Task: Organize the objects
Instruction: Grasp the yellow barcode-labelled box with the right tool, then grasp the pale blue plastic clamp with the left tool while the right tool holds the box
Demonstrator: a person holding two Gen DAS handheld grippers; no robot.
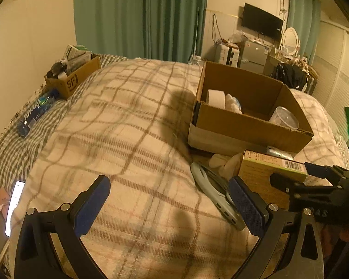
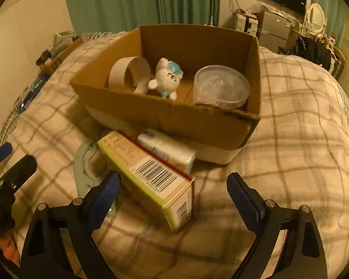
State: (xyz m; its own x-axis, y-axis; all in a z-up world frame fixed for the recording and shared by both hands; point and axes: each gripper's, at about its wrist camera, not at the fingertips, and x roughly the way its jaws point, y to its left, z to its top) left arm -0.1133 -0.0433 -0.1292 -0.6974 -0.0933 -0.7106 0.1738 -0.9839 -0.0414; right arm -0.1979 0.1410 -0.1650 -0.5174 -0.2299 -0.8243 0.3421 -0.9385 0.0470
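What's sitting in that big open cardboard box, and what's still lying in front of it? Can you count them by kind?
In the cardboard box:
Tape roll: 1
White toy figure: 1
Clear plastic container: 1

In front of it:
Barcoded carton: 1
White packet: 1
Grey flat gadget: 1

Total: 6

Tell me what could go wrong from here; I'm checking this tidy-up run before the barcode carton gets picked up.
1. The barcode carton leans on a white packet, so the open right hand-held gripper may tip or twist it while closing.
2. The soft, humped blanket could let the cardboard box shift.
3. The box already holds a tape roll, toy and plastic tub; dropping the carton in could land on them.
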